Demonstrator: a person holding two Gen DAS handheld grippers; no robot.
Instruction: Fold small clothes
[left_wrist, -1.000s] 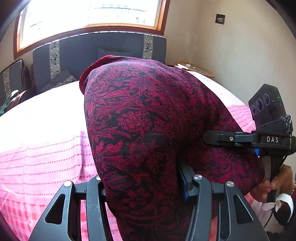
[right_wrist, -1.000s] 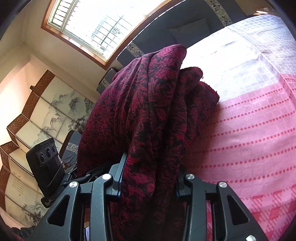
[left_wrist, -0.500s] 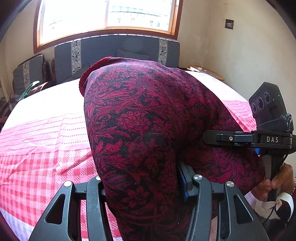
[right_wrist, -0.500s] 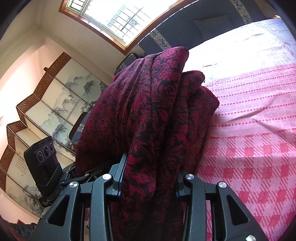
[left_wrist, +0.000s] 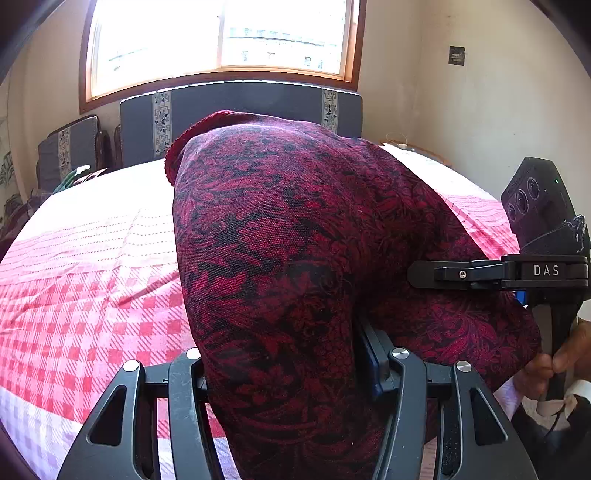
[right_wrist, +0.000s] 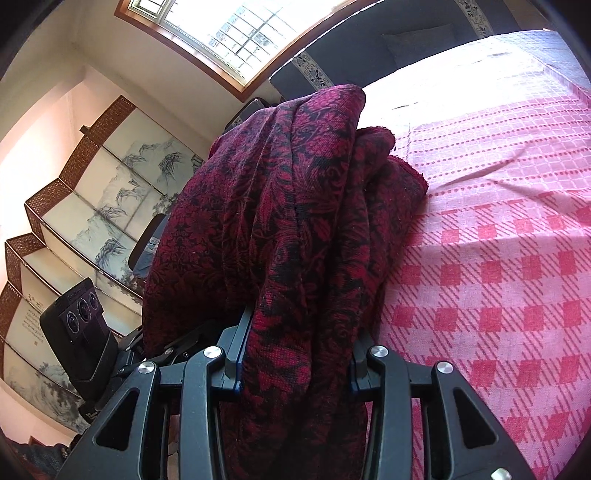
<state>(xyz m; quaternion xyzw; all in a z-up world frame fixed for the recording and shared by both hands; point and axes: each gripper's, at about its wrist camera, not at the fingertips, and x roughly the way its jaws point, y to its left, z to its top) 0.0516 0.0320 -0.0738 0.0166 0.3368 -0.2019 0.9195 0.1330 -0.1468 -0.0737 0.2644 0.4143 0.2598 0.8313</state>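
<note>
A dark red and black floral garment (left_wrist: 288, 258) drapes over both grippers and hangs above the bed. My left gripper (left_wrist: 284, 365) is shut on the cloth, which hides its fingertips. My right gripper (right_wrist: 295, 354) is shut on the same garment (right_wrist: 303, 221), bunched in folds between its jaws. In the left wrist view the right gripper (left_wrist: 417, 275) shows from the side at the right edge, held by a hand (left_wrist: 554, 358). In the right wrist view the left gripper's body (right_wrist: 81, 332) shows at lower left.
A pink and red checked bedspread (left_wrist: 81, 295) covers the bed, also in the right wrist view (right_wrist: 498, 277). A dark blue sofa (left_wrist: 240, 107) stands under the window. A painted folding screen (right_wrist: 92, 206) stands to the left. A wall (left_wrist: 480, 110) is on the right.
Both grippers have lifted and pulled back with the garment; more of the checked bedspread near the front shows, and the window sits higher in view. The grip has not changed.
</note>
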